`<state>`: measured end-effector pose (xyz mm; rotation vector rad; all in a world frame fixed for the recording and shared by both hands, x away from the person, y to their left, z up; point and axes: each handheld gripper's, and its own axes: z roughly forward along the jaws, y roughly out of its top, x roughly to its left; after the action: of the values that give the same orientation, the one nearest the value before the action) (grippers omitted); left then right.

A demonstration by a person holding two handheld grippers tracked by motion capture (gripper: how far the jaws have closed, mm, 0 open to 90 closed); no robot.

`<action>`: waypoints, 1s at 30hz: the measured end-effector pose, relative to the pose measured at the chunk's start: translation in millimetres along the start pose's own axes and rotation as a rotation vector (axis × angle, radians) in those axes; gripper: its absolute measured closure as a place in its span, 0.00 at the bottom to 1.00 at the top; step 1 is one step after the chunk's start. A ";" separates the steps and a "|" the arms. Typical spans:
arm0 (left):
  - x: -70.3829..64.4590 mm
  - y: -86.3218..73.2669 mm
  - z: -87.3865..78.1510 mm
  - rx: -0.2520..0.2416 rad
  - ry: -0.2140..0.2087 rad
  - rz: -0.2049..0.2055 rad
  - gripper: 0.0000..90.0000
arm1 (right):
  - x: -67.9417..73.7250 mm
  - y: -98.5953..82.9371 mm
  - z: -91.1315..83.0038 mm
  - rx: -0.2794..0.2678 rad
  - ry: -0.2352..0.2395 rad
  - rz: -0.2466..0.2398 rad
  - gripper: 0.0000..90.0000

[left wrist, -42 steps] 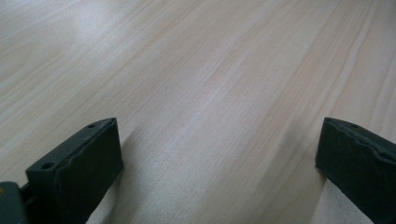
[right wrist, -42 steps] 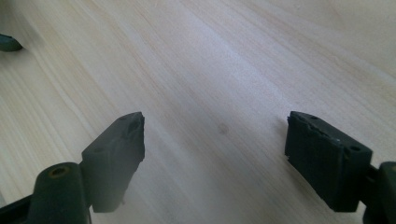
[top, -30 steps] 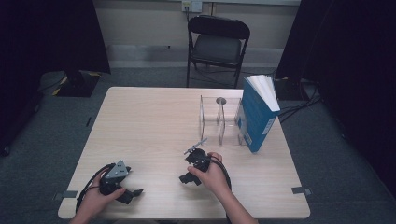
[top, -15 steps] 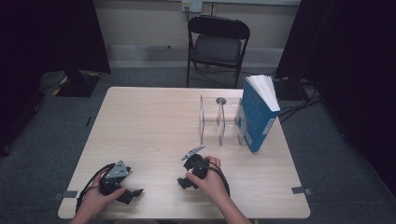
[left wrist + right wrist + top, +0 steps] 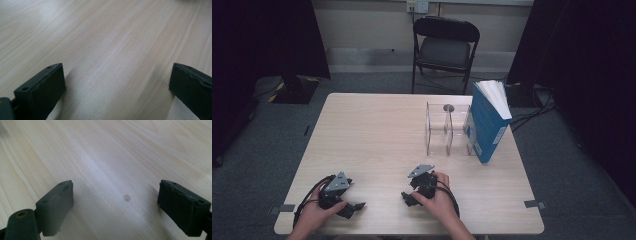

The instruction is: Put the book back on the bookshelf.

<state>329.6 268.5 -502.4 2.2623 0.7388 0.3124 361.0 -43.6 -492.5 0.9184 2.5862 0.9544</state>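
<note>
Both grippers rest released on the desk [image 5: 377, 130] at the lower edge of the frame: left gripper [image 5: 353, 208], right gripper [image 5: 406, 197]. Nothing is grasped. The blue book [image 5: 486, 125] leans against the clear rack [image 5: 447, 130], right of centre. Judged step: start position; next, reach up-frame toward the book.

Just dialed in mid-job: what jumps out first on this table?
The blue book stands upright at the table's far right, against a clear acrylic rack. Near the front edge, the left gripper and right gripper rest low over bare wood, both open and holding nothing. A black folding chair stands beyond the far edge.
</note>
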 end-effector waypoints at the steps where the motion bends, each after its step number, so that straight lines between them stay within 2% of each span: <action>1: 0.0 0.0 0.0 0.000 0.000 0.000 0.00 | 0.2 -0.9 0.0 -0.006 -0.005 0.003 0.14; 12: 0.0 0.0 -0.1 0.001 0.000 0.000 0.00 | 1.9 -8.2 0.0 -0.063 -0.014 0.019 0.14; 16: 0.4 0.1 -0.2 0.002 0.001 0.006 0.00 | 1.2 -12.2 1.6 -0.107 -0.014 0.007 0.14; 23: 0.3 -0.1 -0.4 0.003 0.000 0.007 0.00 | 0.6 -12.1 1.7 -0.107 -0.010 0.000 0.14; 24: -0.8 -0.4 0.0 -0.009 -0.001 -0.012 0.00 | 0.6 -12.1 1.6 -0.106 -0.010 0.000 0.14; 30: -0.8 -0.6 -0.1 -0.010 -0.001 -0.013 0.00 | 1.7 -12.2 1.5 -0.107 -0.013 0.010 0.14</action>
<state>328.6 268.3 -502.8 2.2478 0.7492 0.3078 354.5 -49.0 -501.6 0.9069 2.4953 1.0746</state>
